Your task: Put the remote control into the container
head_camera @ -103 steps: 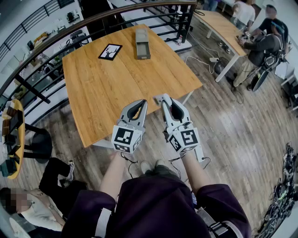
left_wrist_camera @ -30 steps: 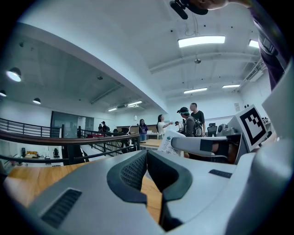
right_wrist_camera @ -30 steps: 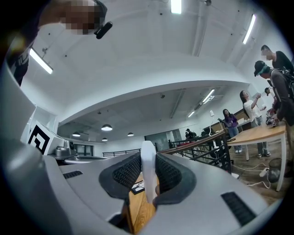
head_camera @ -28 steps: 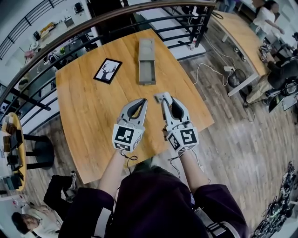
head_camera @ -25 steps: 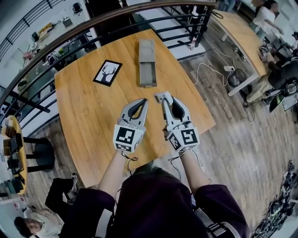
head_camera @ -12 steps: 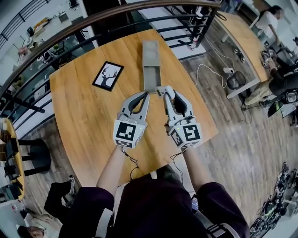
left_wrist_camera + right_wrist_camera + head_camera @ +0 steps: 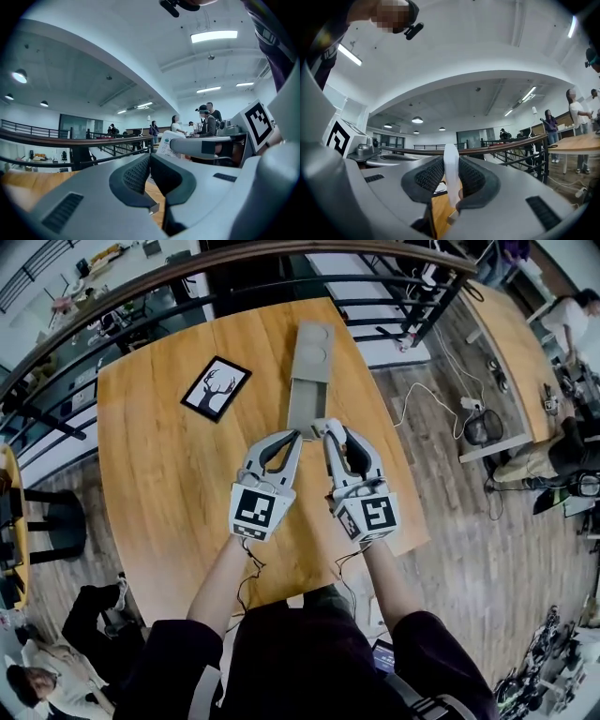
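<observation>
A white remote control (image 7: 318,425) stands on edge between the pads of my right gripper (image 7: 327,431), which is shut on it; the right gripper view shows the remote (image 7: 451,165) clamped upright in the jaws (image 7: 451,174). The container (image 7: 312,345) is a long grey box on the wooden table (image 7: 169,474), with its drawer (image 7: 300,407) pulled out towards me. The remote hangs just above the drawer's near end. My left gripper (image 7: 294,434) is beside it on the left, shut and empty (image 7: 149,161).
A black picture frame with a deer (image 7: 216,388) lies on the table left of the container. A dark railing (image 7: 281,263) runs behind the table's far edge. People sit at another table at the right (image 7: 562,324) and on the floor at lower left (image 7: 47,681).
Both grippers have come forward over the table, the right one still holding the remote. Their tips, formerly short of the drawer, are now at its near end.
</observation>
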